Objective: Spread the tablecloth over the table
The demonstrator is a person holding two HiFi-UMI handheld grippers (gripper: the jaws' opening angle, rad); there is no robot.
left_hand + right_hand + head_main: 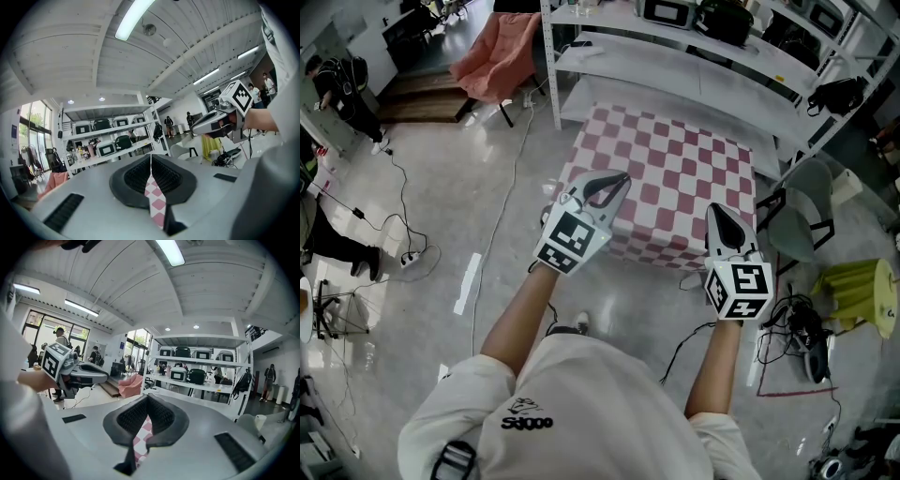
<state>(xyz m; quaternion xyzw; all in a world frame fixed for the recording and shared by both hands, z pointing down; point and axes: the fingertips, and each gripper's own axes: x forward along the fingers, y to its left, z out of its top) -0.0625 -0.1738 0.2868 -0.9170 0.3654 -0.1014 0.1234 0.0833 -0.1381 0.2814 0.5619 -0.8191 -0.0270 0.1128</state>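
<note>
The pink-and-white checked tablecloth (pixel 675 178) lies over a small table in front of me and hangs down its near side. My left gripper (pixel 622 180) is at the cloth's near left corner and my right gripper (pixel 716 212) at its near right edge. In the left gripper view the left gripper (pixel 151 160) is shut, with a strip of checked tablecloth (pixel 155 199) pinched between the pads. In the right gripper view the right gripper (pixel 147 399) is also shut, with the checked tablecloth (pixel 140 442) showing in the gap below. Each gripper view shows the other gripper held level beside it.
White metal shelving (pixel 675 42) with boxes and bags stands right behind the table. A grey chair (pixel 806 211), a yellow-green stool (pixel 862 291) and floor cables (pixel 797 323) are on the right. A pink chair (pixel 497 47) is at the back left, and a person (pixel 337 84) at the far left.
</note>
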